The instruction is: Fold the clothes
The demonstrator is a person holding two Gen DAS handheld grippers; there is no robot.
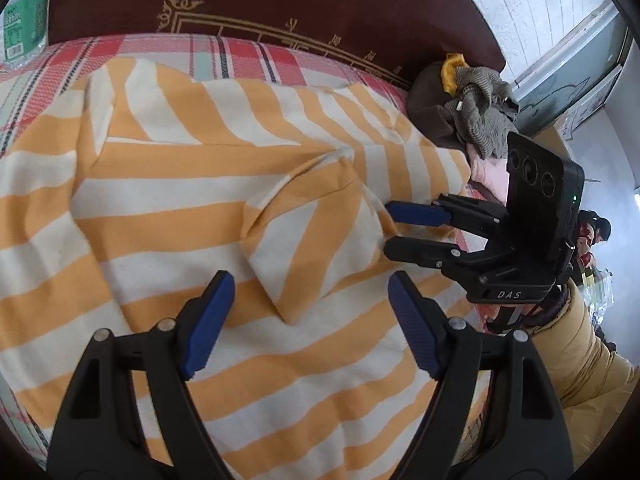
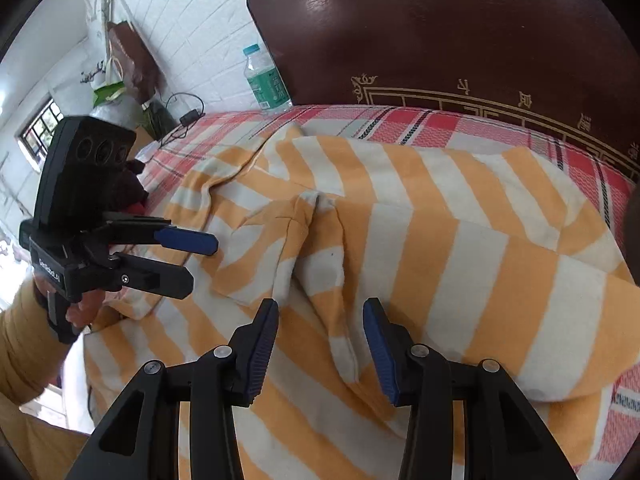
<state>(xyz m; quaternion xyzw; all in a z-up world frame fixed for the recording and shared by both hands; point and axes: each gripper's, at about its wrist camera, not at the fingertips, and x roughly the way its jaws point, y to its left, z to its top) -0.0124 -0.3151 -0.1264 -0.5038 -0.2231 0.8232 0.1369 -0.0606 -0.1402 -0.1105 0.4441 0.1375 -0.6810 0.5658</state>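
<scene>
Grippers both spread, empty: left gripper and right gripper over striped garment spread across bed, bunched flap mid-bed; probably mid-fold, next needs pinching a fabric edge.

Your orange-and-white striped cotton garment lies spread on the red plaid bedsheet before the dark brown carved headboard, with your left gripper and right gripper over its middle, a heap of crumpled clothes to its right and a clear plastic bottle behind its left corner.
</scene>
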